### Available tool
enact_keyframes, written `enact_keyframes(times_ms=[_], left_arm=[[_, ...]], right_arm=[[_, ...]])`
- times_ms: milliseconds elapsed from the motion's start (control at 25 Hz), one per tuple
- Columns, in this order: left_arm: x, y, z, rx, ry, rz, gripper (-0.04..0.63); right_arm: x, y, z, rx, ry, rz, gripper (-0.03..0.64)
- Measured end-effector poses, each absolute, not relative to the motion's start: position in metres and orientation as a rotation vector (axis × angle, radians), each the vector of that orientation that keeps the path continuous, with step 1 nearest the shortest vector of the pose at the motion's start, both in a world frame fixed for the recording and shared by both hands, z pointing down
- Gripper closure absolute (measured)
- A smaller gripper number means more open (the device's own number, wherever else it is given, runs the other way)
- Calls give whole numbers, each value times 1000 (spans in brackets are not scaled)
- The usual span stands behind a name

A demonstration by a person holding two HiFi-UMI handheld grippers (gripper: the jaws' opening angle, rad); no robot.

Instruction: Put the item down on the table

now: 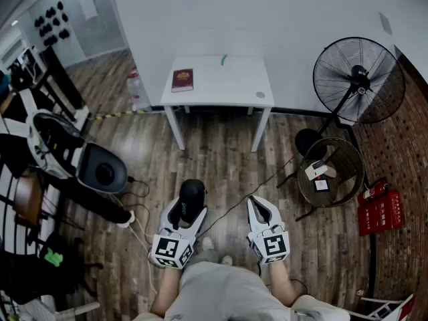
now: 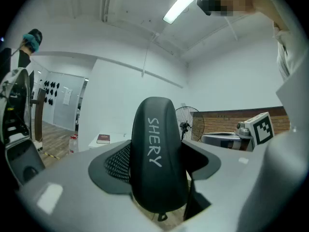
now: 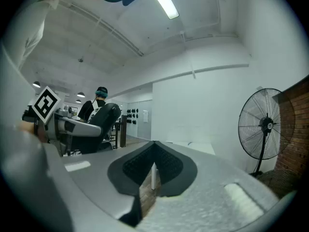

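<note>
A black oblong case (image 2: 155, 163) with white "SHERY" lettering stands upright between the jaws of my left gripper (image 2: 159, 178), which is shut on it. From the head view the case (image 1: 191, 198) and left gripper (image 1: 190, 207) hang over the wooden floor, well short of the white table (image 1: 231, 85). My right gripper (image 1: 261, 210) is held beside it, jaws shut with nothing between them; in its own view the right gripper (image 3: 152, 170) points toward the table (image 3: 193, 146).
On the table lie a dark red book (image 1: 182, 80), a small green thing (image 1: 223, 59) and a grey disc (image 1: 260, 95). A standing fan (image 1: 358, 79), a wicker basket (image 1: 331, 172) and red extinguishers (image 1: 378, 206) stand right. A black office chair (image 1: 50, 136) and round device (image 1: 101, 169) stand left; a cable (image 1: 234, 202) crosses the floor.
</note>
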State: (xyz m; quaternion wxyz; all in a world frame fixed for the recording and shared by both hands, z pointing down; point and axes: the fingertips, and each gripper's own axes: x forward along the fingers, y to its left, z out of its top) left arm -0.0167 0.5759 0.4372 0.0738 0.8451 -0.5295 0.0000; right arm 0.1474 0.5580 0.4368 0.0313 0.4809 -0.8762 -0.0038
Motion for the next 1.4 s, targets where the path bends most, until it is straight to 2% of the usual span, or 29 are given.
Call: enact_keyframes(times_ms=[560,1400], left_arm=[[-4,534,436,2572,-1604,7,259],[-73,357,431,2598,-1533,24,259]], right_arm=[[147,518,433,1459,-2733,-61,614],[78,351,433,1511,-2621,-32,614]])
